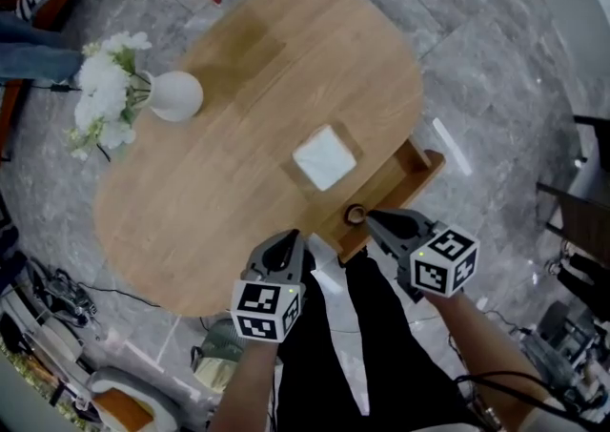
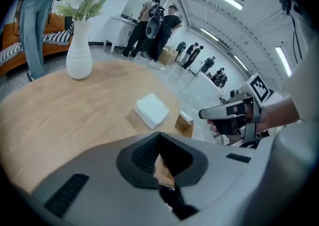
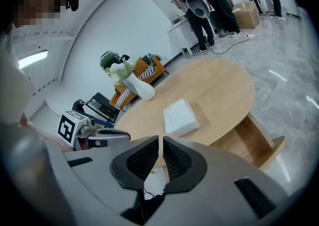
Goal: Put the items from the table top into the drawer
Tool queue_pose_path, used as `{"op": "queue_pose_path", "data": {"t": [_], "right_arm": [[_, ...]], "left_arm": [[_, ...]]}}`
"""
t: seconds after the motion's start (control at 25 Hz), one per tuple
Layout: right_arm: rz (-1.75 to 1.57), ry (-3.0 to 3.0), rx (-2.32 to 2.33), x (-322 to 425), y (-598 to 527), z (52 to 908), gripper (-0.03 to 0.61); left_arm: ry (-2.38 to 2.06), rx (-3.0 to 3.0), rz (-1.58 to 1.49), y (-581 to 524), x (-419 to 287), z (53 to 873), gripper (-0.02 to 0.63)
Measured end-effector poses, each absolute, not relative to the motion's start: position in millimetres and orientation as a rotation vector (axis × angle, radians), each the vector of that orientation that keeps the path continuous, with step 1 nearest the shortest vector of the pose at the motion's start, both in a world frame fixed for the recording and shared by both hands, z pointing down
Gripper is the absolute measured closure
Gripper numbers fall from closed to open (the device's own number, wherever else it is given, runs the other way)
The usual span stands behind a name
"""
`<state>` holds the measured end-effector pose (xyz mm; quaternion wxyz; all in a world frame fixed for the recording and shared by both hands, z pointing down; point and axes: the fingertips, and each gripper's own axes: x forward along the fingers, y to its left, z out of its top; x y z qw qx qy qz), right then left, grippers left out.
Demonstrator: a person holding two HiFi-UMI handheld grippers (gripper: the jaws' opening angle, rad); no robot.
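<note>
A white square pad (image 1: 324, 157) lies flat on the oval wooden table (image 1: 219, 211), just behind the open wooden drawer (image 1: 412, 175) at the table's near right edge. The drawer looks empty and has a dark ring pull (image 1: 355, 215) on its front. My right gripper (image 1: 372, 217) is shut with nothing in it, its tip right beside that ring. My left gripper (image 1: 290, 239) hovers at the table's near edge, left of the drawer, shut and empty. In the left gripper view the pad (image 2: 151, 109) and drawer (image 2: 184, 125) lie ahead of the jaws. The right gripper view shows the pad (image 3: 180, 117) and drawer (image 3: 251, 140).
A white vase (image 1: 176, 95) with white flowers stands at the table's far left. Grey tiled floor surrounds the table, with cables and gear (image 1: 57, 297) at the lower left. Several people (image 2: 154, 25) stand far back in the room, near an orange sofa (image 3: 144, 70).
</note>
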<state>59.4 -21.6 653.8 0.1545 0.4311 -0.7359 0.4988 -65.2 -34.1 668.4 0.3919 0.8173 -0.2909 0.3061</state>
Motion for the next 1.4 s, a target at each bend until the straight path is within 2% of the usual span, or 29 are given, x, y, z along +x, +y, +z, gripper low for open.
{"op": "queue_pose_path", "data": {"t": [0.24, 0.36, 0.6, 0.8, 1.12, 1.32, 1.4], "right_arm": [[1.487, -2.072, 1.233, 47.8, -40.2, 681.6, 0.534], [1.588, -2.041, 1.233, 39.2, -46.8, 696.3, 0.482], [1.876, -1.902, 1.319, 33.7, -51.6, 725.9, 0.459], [2.101, -1.801, 1.416, 31.2, -59.6, 740.4, 0.416], [2.187, -1.736, 1.487, 30.7, -79.1, 757.5, 0.393], [2.206, -1.706, 1.493, 26.1, -84.5, 768.3, 0.394], [2.187, -1.736, 1.517, 27.3, -86.9, 764.7, 0.442]], "left_arm": [[-0.720, 2.084, 0.803, -38.4, -69.5, 673.8, 0.612], [-0.720, 2.092, 0.814, -41.3, -76.8, 675.1, 0.612], [-0.728, 2.078, 0.824, -43.8, -88.9, 682.1, 0.612], [-0.749, 2.053, 0.811, -43.9, -95.9, 684.9, 0.612], [-0.745, 2.076, 0.829, -44.4, -96.1, 687.6, 0.612], [-0.748, 2.090, 0.846, -49.1, -93.0, 691.7, 0.612], [-0.739, 2.117, 0.867, -49.4, -90.5, 691.2, 0.612]]}}
